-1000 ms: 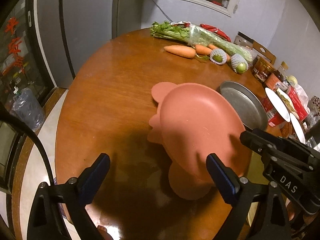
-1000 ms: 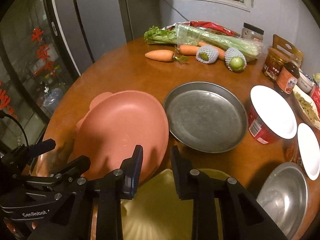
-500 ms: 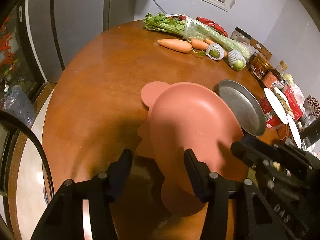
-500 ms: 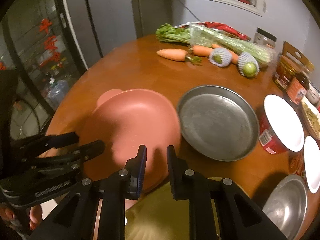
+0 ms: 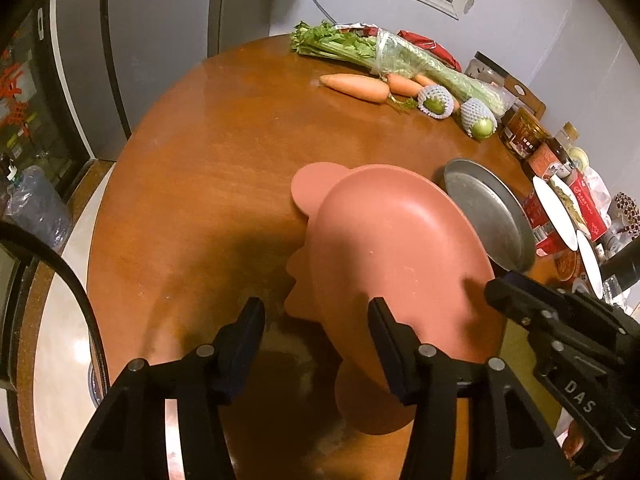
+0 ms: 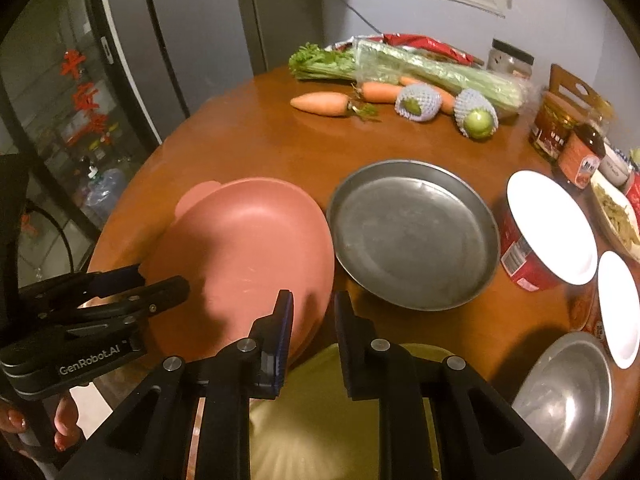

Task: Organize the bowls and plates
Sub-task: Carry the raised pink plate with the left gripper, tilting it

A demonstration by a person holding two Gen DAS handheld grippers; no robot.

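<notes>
Left of the round steel dish (image 6: 416, 236), my left gripper (image 5: 316, 312) clamps the far-left rim of the pink plate (image 6: 248, 240). The plate is matte, smooth plastic, an oval with rounded ear tabs. It is tipped up off the glossy wooden table (image 6: 248, 148), and its long axis runs away from me, its edge just beside the dish's rim. Nearer the dish, my right gripper (image 6: 312, 300) is pinched tight on the plate's near rim.
</notes>
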